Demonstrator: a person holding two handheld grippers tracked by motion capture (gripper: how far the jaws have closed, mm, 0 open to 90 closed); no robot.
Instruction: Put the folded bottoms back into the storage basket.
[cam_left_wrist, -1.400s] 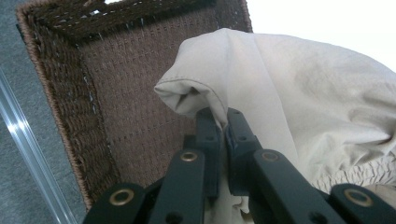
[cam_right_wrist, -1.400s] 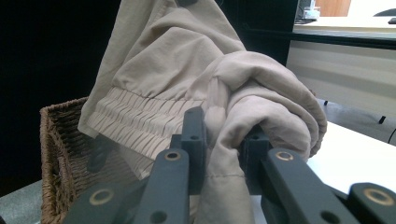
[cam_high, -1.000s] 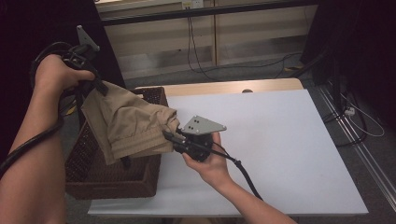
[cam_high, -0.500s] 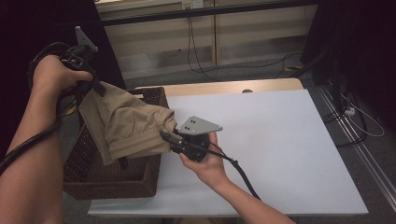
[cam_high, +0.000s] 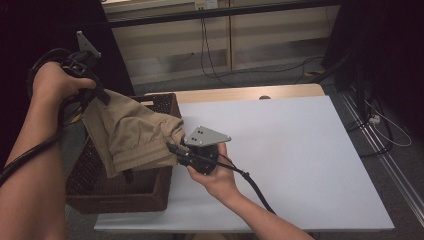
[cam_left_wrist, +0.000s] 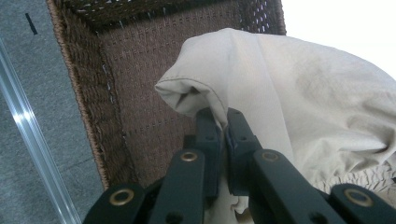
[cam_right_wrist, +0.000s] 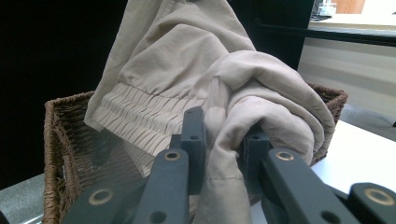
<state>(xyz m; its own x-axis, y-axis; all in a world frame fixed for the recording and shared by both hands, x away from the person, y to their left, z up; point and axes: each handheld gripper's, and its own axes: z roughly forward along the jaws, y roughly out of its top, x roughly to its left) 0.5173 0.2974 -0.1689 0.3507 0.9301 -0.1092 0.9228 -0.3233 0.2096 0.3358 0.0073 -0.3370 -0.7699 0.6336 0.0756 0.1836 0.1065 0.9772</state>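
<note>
- At the left edge of the white table (cam_high: 300, 150), a brown wicker basket (cam_high: 90, 185) stands, its right wall along the tabletop's left side and its near corner close to the table's near edge.
- Beige garment (cam_high: 135, 135): held in the air above the basket, stretched between the two grippers; most of it hangs over the basket's open top, with its right end reaching to about the table's left edge. A gathered, elasticated band shows in the right gripper view (cam_right_wrist: 140, 116).
- Left gripper (cam_high: 102, 95): raised high at far left, above the basket's far-left corner. Jaws closed tight on a folded hem of the garment; in the left gripper view the cloth (cam_left_wrist: 280, 102) is pinched between the two black pads, with the basket's inner wall (cam_left_wrist: 140, 93) below and behind.
- Right gripper (cam_high: 176, 150): lower, at the basket's right wall, pointing left, carried by the right hand (cam_high: 215, 175) over the near-left part of the table. Jaws closed on a thick bunch of the garment, cloth spilling out between them in the right gripper view.
- Open room: the table surface to the right of the right hand is bare white out to the right edge and the far edge; a wooden strip (cam_high: 250, 93) runs along the far edge.
- Basket interior: dark wicker floor partly visible under the hanging cloth, near side uncovered.
- Surroundings: grey floor with cables (cam_high: 220, 70) beyond the table's far edge; a metal rail (cam_high: 380, 155) lies on the floor past the right edge.
</note>
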